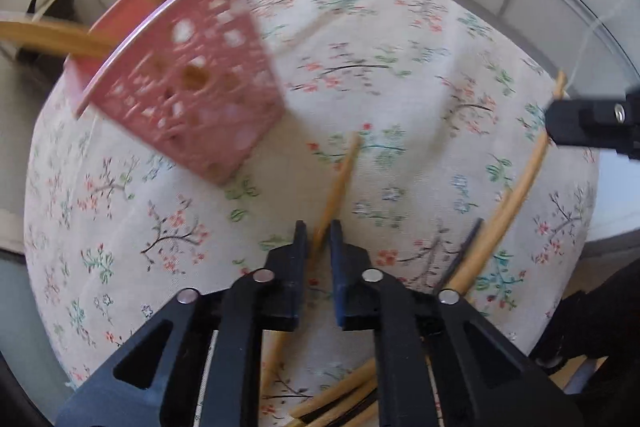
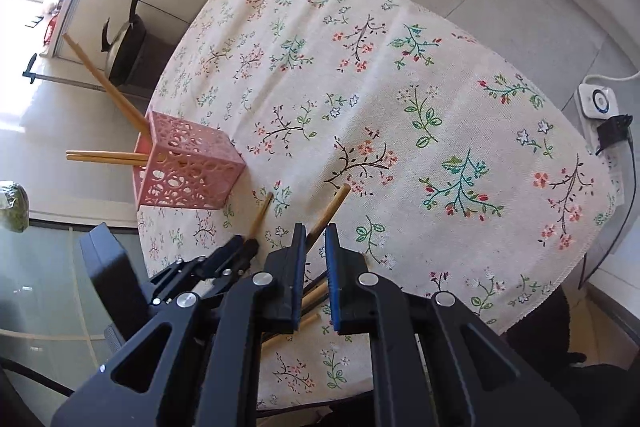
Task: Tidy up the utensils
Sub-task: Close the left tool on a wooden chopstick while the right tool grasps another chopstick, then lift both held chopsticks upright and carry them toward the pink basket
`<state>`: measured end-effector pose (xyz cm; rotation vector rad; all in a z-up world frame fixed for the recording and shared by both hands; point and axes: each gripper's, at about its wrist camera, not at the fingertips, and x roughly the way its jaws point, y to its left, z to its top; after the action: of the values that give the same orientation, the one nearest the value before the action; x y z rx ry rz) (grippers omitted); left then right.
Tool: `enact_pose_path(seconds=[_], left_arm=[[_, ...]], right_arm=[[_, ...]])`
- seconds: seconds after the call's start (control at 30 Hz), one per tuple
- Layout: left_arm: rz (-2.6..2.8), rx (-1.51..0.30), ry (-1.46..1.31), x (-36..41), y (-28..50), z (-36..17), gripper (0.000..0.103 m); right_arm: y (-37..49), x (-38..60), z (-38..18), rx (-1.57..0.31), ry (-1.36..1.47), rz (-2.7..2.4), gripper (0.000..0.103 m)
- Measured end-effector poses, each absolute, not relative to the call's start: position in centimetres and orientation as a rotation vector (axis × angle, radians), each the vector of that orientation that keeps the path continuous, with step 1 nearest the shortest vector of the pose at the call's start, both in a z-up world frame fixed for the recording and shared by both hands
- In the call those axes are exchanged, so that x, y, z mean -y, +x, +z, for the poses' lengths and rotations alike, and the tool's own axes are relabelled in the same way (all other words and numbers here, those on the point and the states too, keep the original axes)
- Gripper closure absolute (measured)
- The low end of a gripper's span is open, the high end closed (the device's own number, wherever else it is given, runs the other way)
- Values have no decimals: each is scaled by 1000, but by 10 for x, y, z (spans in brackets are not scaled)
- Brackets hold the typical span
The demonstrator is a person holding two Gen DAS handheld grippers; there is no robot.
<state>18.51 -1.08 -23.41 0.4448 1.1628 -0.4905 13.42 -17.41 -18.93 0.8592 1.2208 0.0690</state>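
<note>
- Pink plastic holder [image 2: 188, 165], square and pierced with a lattice of holes, stands near the left edge of the table [image 2: 400, 75], which is draped in a cream cloth printed with flowers.
- Bamboo chopsticks [image 2: 108, 157] already sit in the holder, their ends sticking out past its open top and beyond the table's left edge; another one [image 2: 106, 85] leans out at a steeper angle.
- Left gripper [image 1: 319, 233] has its jaws drawn nearly together, pinching one bamboo chopstick [image 1: 340, 179] whose free end points out across the cloth towards the holder.
- Right gripper [image 2: 316, 233] is likewise closed on a chopstick [image 2: 332, 207], which juts forward from between the pads over the middle of the table.
- In the right wrist view the left gripper lies just to the left of the right one, both over the near edge.
- More loose chopsticks [image 1: 344, 399] lie in a heap on the cloth at the near edge, beneath the two grippers.
- Beyond the table's far left corner a dark pan [image 2: 128, 51] stands against the wall.
</note>
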Motion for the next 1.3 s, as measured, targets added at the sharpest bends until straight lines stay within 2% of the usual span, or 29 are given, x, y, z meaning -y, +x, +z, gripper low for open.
enact_pose_path(seconds=[0.1, 0.5, 0.67, 0.77, 0.87, 0.9, 0.93, 1.03, 1.3], left_arm=[[-497, -1093, 431, 12, 176, -216, 94], [-433, -723, 122, -42, 128, -86, 98], [-433, -690, 79, -55, 117, -63, 99], [-478, -793, 122, -48, 127, -78, 98], [-434, -986, 232, -31, 149, -124, 81], [-412, -1064, 274, -23, 160, -145, 72], [-410, -1111, 293, -16, 167, -160, 69], [-368, -1166, 357, -2, 185, -190, 67], [-290, -1172, 442, 41, 216, -212, 58]], right_arm=[[130, 179, -180, -1188, 852, 79, 93], [107, 176, -99, -967, 729, 238, 97], [98, 165, -71, -901, 629, 259, 97], [96, 170, -68, -905, 633, 245, 97], [98, 180, -73, -922, 674, 228, 97], [99, 182, -75, -924, 677, 222, 97], [99, 185, -76, -926, 680, 217, 97], [101, 193, -81, -936, 694, 209, 97], [106, 224, -93, -965, 757, 187, 97]])
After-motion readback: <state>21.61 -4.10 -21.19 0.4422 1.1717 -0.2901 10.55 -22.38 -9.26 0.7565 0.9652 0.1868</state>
